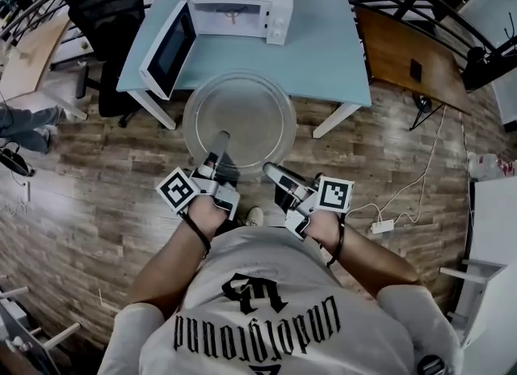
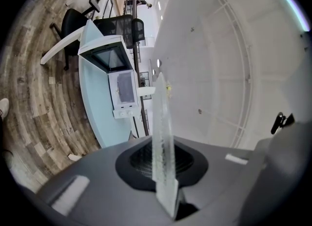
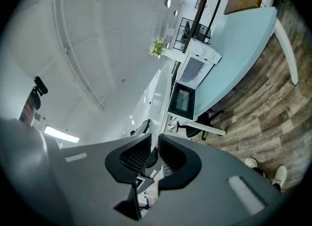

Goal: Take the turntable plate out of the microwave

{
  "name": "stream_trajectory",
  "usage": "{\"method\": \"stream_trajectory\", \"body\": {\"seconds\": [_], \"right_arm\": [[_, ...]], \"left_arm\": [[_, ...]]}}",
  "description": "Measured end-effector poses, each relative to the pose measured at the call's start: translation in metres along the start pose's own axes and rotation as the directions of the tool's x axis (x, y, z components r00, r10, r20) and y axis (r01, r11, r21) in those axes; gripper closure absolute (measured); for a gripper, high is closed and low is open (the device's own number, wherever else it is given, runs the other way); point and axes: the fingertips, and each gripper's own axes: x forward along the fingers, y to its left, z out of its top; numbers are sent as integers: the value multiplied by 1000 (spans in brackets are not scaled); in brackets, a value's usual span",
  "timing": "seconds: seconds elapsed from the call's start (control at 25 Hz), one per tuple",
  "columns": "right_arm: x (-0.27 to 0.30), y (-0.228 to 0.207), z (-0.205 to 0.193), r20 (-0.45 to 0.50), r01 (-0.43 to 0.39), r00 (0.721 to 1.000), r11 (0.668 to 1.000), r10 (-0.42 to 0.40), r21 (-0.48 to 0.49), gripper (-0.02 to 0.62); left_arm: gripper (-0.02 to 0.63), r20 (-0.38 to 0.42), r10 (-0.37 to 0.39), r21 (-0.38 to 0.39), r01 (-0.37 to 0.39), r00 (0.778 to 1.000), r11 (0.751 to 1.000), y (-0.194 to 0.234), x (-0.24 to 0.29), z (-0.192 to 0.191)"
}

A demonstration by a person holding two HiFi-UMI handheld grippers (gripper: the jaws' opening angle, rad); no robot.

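The turntable plate hangs clear of the microwave, roughly level in open air in front of the counter and over the wooden floor, carried only by its near rim. My worry from here is a drop. Both grips sit side by side on one short stretch of rim, so the whole disc reaches out away from me, and smooth glass could slide from the pads if either hand tips or eases. Moving my hands unevenly could twist the rim or knock the far edge against the counter, and a fall onto that floor would likely shatter it.

The plate looks like a wide, round disc of clear glass with a raised rim, see-through enough to show the boards below. Edge-on it reads as a thin, faintly frosted blade.

I have the left gripper with its fingers closed almost fully, pinching the rim between the pads. The right gripper matches it, fingers a sliver apart and clamped on the rim. Behind, the microwave's door stands open, the cavity without its plate.
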Motion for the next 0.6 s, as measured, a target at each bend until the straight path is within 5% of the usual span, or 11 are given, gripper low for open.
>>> {"method": "stream_trajectory", "body": {"seconds": [0.6], "right_arm": [[1, -3, 5, -8, -7, 1000, 1000, 7, 8, 549]], "left_arm": [[529, 5, 5, 1, -5, 1000, 1000, 1, 5, 0]]}}
